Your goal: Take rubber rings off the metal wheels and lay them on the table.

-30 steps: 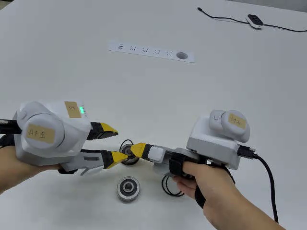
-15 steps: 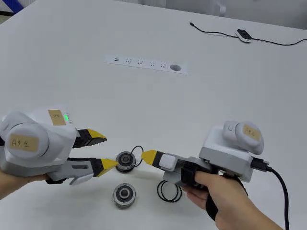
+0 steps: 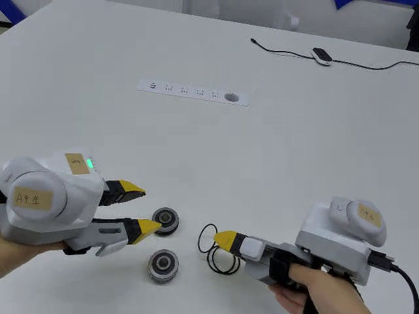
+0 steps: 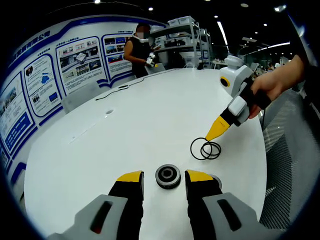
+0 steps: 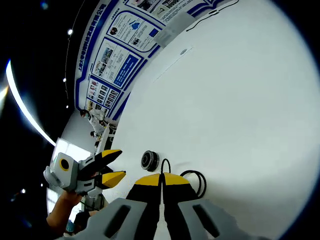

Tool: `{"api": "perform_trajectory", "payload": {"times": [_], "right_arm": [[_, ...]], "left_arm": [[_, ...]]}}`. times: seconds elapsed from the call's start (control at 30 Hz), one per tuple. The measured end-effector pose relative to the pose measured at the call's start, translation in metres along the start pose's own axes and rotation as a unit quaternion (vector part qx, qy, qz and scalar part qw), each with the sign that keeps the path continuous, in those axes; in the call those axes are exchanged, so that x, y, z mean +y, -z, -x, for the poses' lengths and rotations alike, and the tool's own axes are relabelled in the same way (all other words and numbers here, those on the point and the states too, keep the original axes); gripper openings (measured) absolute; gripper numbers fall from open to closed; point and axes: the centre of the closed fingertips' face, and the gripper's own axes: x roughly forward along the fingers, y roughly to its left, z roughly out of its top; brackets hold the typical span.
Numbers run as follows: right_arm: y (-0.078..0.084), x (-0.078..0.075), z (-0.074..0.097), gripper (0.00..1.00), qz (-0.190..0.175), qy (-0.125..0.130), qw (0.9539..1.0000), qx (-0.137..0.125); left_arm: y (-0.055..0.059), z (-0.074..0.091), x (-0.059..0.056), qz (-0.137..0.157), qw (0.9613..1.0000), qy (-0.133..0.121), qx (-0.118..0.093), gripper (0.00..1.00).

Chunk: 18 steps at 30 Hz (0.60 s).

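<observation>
Your left hand-held gripper (image 3: 139, 208) hovers low over the white counter (image 3: 275, 157) with its two yellow-tipped jaws spread apart and nothing between them. Straight ahead of those jaws, just off their tips, a small round dark metal wheel with a silvery hub (image 3: 165, 220) lies flat on the counter. In the left gripper view it sits framed in the gap between the two tips. A second metal wheel of the same kind, with a brighter rim (image 3: 162, 265), lies on the counter just off the outer side of that gripper's lower jaw, near the first wheel but not touching it.

Your right hand-held gripper (image 3: 227, 240) faces the left one across the wheels, its yellow jaws pressed together. A thin black rubber ring (image 3: 200, 238) is pinched at their tips. In the right gripper view the loop rises straight out from between the closed tips, and it hangs toward the first wheel without reaching it. You cannot tell whether its far edge touches the counter.

Directly under and beside the right gripper's tip, a pair of loose black rubber rings (image 3: 209, 260) lies flat on the counter, overlapping each other. The pinched ring crosses their near edge.

Well beyond both grippers, a long white power strip (image 3: 193, 92) lies across the counter. Farther off, a black cable with a small dark switch block (image 3: 321, 55) trails near the far edge.
</observation>
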Motion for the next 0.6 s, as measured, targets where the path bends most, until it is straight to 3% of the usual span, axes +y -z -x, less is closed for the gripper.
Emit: {"api": "perform_trajectory", "payload": {"times": [0.6], "right_arm": [[0.006, -0.019, 0.015, 0.02, -0.034, 0.028, 0.999, -0.008]], "left_arm": [[-0.001, 0.002, -0.003, -0.006, 1.0, 0.002, 0.003, 0.33]]}}
